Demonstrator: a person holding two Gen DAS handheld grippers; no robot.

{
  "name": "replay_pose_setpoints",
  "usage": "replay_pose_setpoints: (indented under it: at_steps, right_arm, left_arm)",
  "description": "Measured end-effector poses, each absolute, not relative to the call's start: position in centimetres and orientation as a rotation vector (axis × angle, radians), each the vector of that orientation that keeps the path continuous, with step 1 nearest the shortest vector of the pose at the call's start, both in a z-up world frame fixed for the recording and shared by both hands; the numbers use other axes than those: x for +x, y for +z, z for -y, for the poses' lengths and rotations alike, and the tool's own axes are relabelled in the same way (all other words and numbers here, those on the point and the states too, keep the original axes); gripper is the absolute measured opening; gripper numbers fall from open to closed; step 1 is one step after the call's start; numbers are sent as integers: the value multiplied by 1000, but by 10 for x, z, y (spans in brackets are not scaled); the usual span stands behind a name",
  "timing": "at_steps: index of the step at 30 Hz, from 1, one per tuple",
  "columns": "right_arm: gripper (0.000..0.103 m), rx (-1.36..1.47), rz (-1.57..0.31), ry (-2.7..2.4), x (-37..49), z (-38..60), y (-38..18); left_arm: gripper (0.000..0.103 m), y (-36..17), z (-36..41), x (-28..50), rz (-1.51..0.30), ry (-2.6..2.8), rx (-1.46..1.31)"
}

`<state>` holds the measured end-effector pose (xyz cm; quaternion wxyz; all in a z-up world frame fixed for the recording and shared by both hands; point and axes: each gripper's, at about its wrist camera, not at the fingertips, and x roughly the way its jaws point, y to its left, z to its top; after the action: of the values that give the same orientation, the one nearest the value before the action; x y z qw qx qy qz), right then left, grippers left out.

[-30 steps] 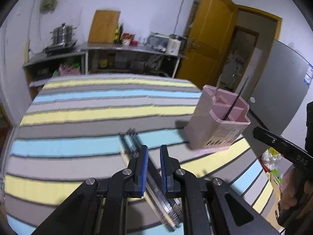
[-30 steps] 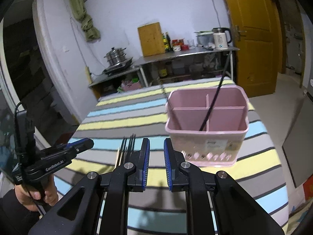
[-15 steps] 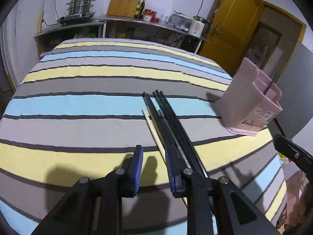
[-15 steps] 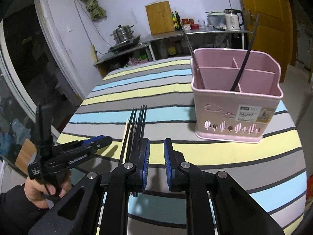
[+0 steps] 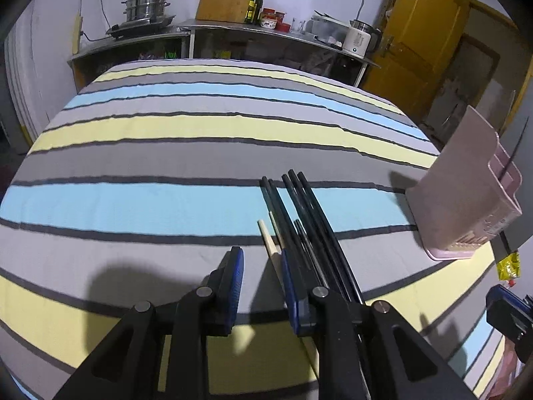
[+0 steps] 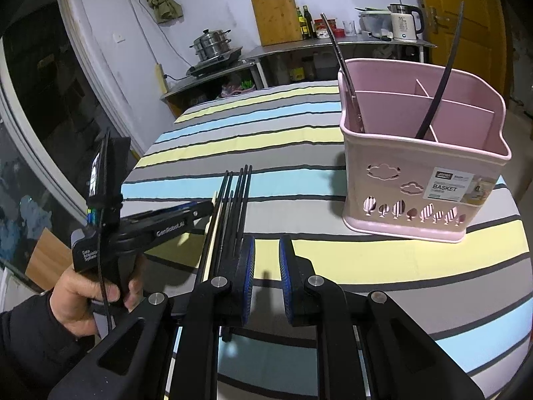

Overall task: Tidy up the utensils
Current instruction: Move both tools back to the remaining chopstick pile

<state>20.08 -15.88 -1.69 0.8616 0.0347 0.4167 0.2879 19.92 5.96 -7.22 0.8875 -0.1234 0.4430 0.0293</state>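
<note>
Several black chopsticks (image 5: 306, 213) and a pale wooden one (image 5: 268, 236) lie side by side on the striped tablecloth; they also show in the right wrist view (image 6: 233, 206). My left gripper (image 5: 261, 266) is open and empty, low over the cloth at the near ends of the chopsticks, its right finger over them. A pink compartmented basket (image 6: 423, 166) stands to the right with two dark utensils (image 6: 436, 93) leaning in it; its side shows in the left wrist view (image 5: 463, 193). My right gripper (image 6: 266, 260) is open and empty, in front of the basket.
The round table (image 5: 133, 200) has a striped cloth. A steel counter (image 5: 266, 33) with a pot, cutting board, bottles and kettle runs along the back wall. A yellow door (image 5: 426, 50) is at the right. My left hand holds its gripper at the table's left edge (image 6: 110, 233).
My left gripper has dropped toward the cloth and opened wider at the chopsticks' near ends. My right gripper has pulled back and lower from the basket, its jaws a bit wider.
</note>
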Motion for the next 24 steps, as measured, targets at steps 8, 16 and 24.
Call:
replay_pose_setpoints:
  at_steps: [8,16,24]
  right_arm:
    - [15,78,-881,605,203,158,-20]
    - [15,73,-891,619,208,148,-24]
    - [15,44,-928,639,229,116,-41]
  left_arm:
    - [24,-74,-45,201,-908,105,-130]
    - [23,-73,-55,196,-906,81,-140]
    - [16,-72,-52,197,-917,80,-97]
